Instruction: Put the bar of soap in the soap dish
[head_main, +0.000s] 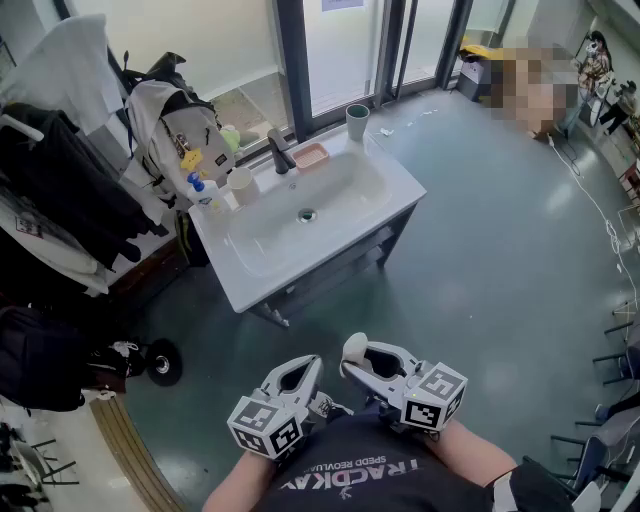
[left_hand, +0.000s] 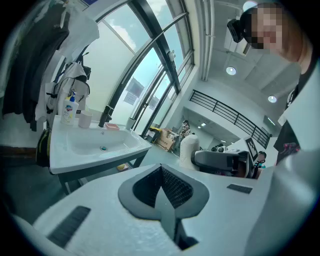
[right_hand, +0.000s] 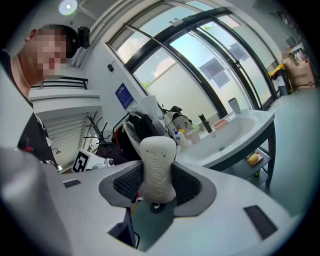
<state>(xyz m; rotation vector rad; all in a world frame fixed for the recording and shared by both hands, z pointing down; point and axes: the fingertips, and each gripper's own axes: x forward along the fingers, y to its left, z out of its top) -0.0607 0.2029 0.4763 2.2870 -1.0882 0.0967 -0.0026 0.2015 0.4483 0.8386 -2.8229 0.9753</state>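
Observation:
A white bar of soap (right_hand: 156, 167) stands upright between the pads of my right gripper (right_hand: 156, 186), which is shut on it. In the head view the soap (head_main: 354, 350) sticks out at the tip of that gripper (head_main: 365, 360), low in the picture and close to the person's body. Beside it my left gripper (head_main: 298, 376) is shut with nothing in it, its pads (left_hand: 172, 189) pressed together. The pink soap dish (head_main: 310, 155) sits on the far rim of the white sink (head_main: 240, 280), right of the faucet and well ahead of both grippers. The dish (left_hand: 112, 126) is empty.
A black faucet (head_main: 280, 152), a grey cup (head_main: 357, 121), a white cup (head_main: 240, 185) and bottles (head_main: 200, 190) stand on the sink's back rim. A backpack (head_main: 180, 125) and dark coats (head_main: 60, 200) hang to the left. Grey floor lies between me and the sink.

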